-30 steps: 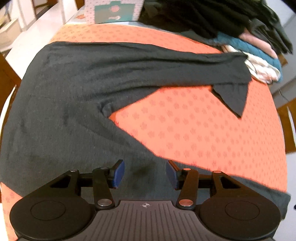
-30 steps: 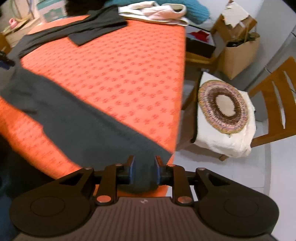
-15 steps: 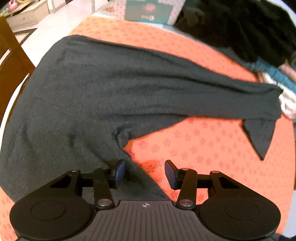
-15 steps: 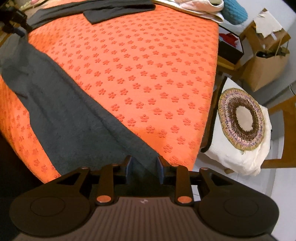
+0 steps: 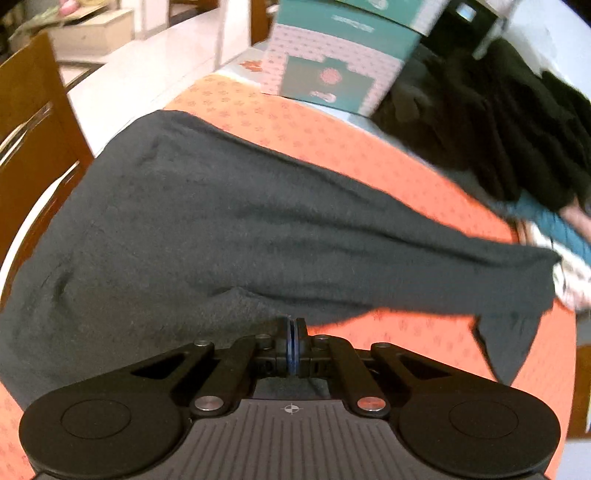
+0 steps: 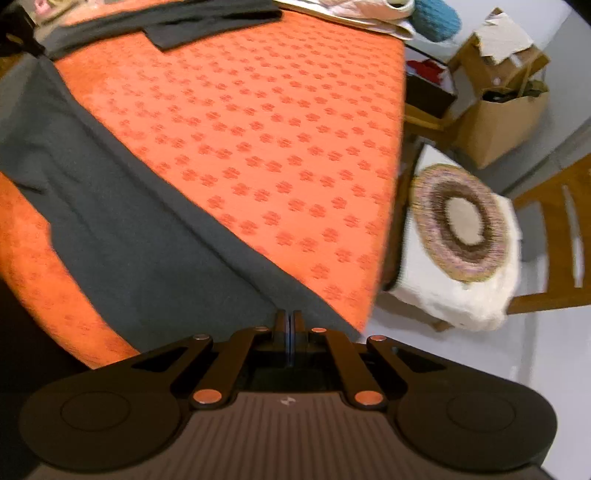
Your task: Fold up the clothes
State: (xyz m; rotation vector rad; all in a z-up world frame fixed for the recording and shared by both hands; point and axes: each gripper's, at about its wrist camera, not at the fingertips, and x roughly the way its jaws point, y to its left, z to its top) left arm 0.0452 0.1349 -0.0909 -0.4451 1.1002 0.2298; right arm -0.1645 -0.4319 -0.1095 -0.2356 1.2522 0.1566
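Observation:
A dark grey garment [image 5: 207,229] lies spread on the orange flowered tablecloth [image 5: 424,343], with two long parts running out from a fork. My left gripper [image 5: 291,325] is shut, its blue pads pinching the cloth right at that fork. In the right wrist view the near long part [image 6: 147,236] runs diagonally down to the table's front right corner. There my right gripper [image 6: 289,317] is shut on its end. The far long part [image 6: 192,22] lies along the back of the table.
A teal and pink box [image 5: 332,62] and a heap of dark clothes [image 5: 498,122] sit at the table's far end, with folded light clothes [image 6: 362,11] beside them. A wooden chair [image 5: 33,122] stands left. Right of the table are a cushioned chair [image 6: 461,221] and a cardboard box [image 6: 498,122].
My left gripper slid left along the garment to the fork and went from wide open to shut on it. My right gripper dropped lower and its jaws shut fully on the garment's end.

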